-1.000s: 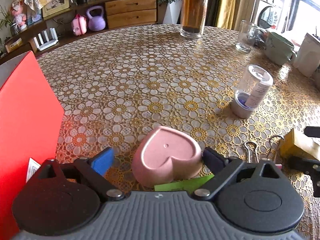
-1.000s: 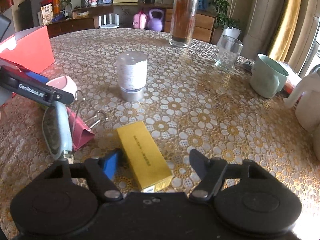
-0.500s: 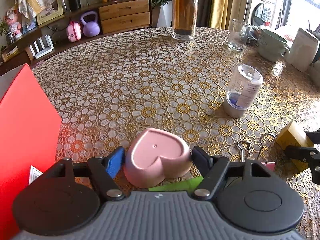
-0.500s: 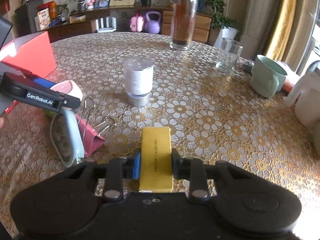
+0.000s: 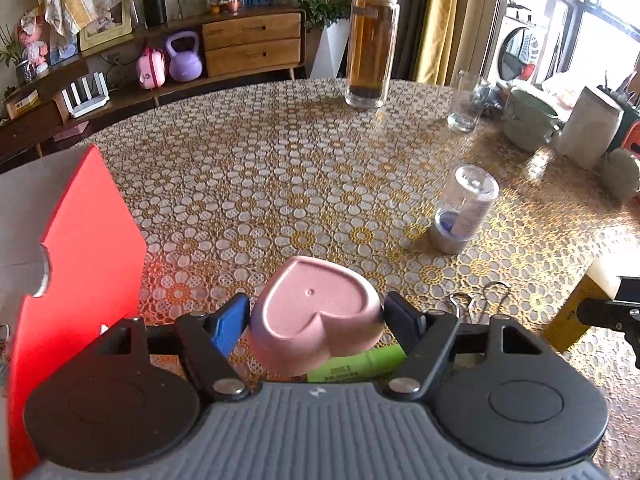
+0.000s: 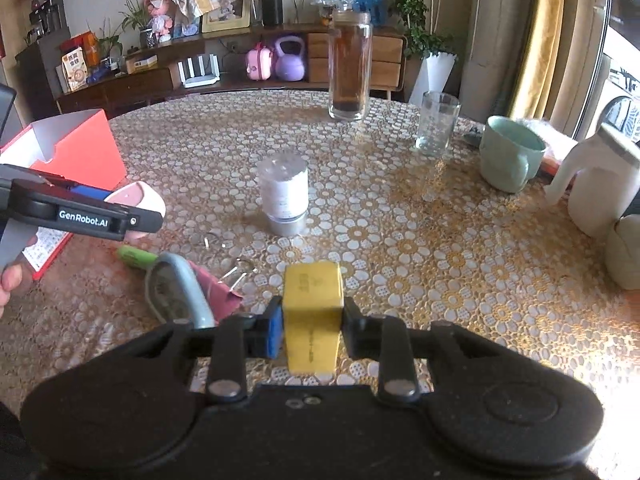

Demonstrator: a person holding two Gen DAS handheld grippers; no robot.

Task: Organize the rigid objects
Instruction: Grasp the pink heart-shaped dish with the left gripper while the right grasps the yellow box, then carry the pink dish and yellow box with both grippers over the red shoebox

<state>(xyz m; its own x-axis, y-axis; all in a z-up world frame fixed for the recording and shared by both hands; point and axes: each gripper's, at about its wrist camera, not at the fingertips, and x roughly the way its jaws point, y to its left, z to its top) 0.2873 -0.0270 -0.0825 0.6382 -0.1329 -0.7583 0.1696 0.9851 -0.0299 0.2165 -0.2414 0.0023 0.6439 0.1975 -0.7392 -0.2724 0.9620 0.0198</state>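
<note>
Tilting both grippers down at the flowered table (image 5: 280, 184), you have the left gripper (image 5: 316, 314) clamped on the pink heart-shaped dish (image 5: 316, 312), upside down and lifted clear above the green tube (image 5: 356, 364), while the right gripper (image 6: 312, 324) pinches the yellow box (image 6: 313, 312) by its long sides, one end raised toward the camera. Only the right wrist view shows your fingers (image 6: 12, 280) behind the left gripper, the open red box (image 6: 76, 148) beside it, and the blue-rimmed oval object (image 6: 176, 296) lying against the pink binder clip (image 6: 220, 292). Both jaws closed onto their loads within the last second.
</note>
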